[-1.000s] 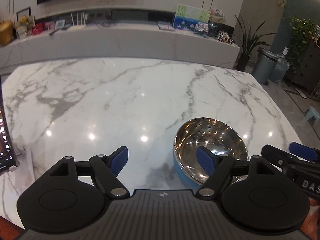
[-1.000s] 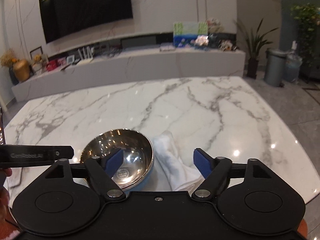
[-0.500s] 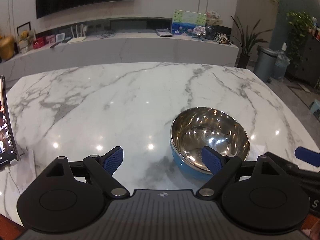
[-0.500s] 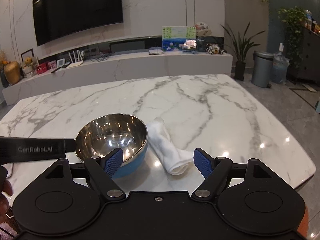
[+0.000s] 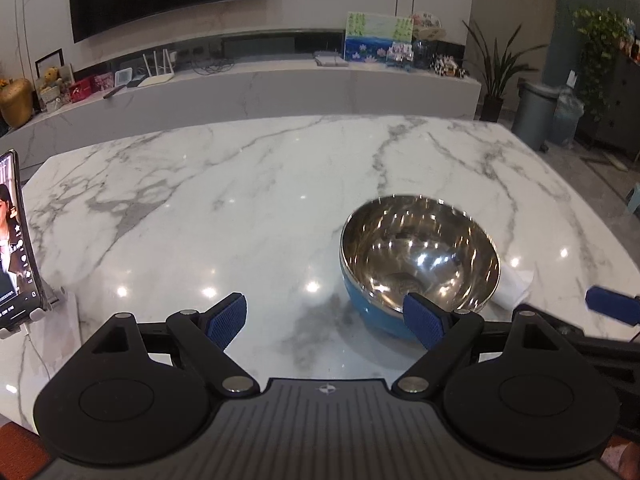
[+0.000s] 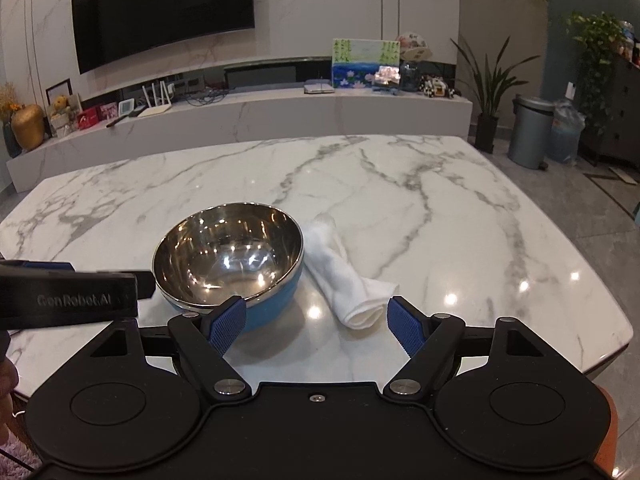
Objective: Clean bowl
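Note:
A steel bowl with a blue outside (image 5: 420,256) stands upright on the white marble table (image 5: 240,208); it also shows in the right wrist view (image 6: 228,256). A rolled white cloth (image 6: 348,280) lies on the table just right of the bowl, with only a corner showing in the left wrist view (image 5: 514,284). My left gripper (image 5: 326,322) is open and empty, near the bowl's front left, its right pad (image 5: 422,320) close to the rim. My right gripper (image 6: 316,324) is open and empty, in front of the bowl and the cloth.
A phone on a stand (image 5: 16,240) sits at the table's left edge. The left gripper's body (image 6: 68,300) crosses the left side of the right wrist view. The table's right edge (image 6: 616,320) drops to the floor. A bin (image 6: 530,136) stands beyond.
Both grippers have drawn back and up from the table, so the bowl and cloth sit farther from the fingers. The bowl and cloth have stayed in place. Both stay open.

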The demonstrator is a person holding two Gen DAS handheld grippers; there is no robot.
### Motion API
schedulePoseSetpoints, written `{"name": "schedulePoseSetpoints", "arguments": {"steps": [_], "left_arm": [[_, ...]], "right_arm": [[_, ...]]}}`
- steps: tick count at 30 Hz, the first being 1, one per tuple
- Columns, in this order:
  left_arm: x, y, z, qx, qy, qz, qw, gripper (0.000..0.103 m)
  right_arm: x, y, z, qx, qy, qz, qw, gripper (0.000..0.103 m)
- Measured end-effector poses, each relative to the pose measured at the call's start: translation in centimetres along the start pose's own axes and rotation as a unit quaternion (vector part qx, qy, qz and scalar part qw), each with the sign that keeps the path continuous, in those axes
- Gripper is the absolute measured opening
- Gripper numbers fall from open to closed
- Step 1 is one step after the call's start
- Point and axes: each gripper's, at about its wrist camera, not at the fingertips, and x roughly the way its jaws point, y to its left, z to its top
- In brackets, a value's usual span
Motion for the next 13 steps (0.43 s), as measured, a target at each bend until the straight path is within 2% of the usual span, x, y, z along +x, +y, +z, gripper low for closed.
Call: {"name": "schedulePoseSetpoints", "arguments": {"steps": [8, 13], "left_arm": [[0.7, 0.0, -0.4, -0.001, 0.018, 0.004, 0.9998, 0.085], [1.1, 0.0, -0.6, -0.005, 0.022, 0.009, 0.9997, 0.085]], "right_arm": [[0.7, -0.2, -0.1, 0.007, 0.011, 0.014, 1.000, 0.076], [1.2, -0.5, 0.0, 0.014, 0.012, 0.001, 1.000, 0.076]]}}
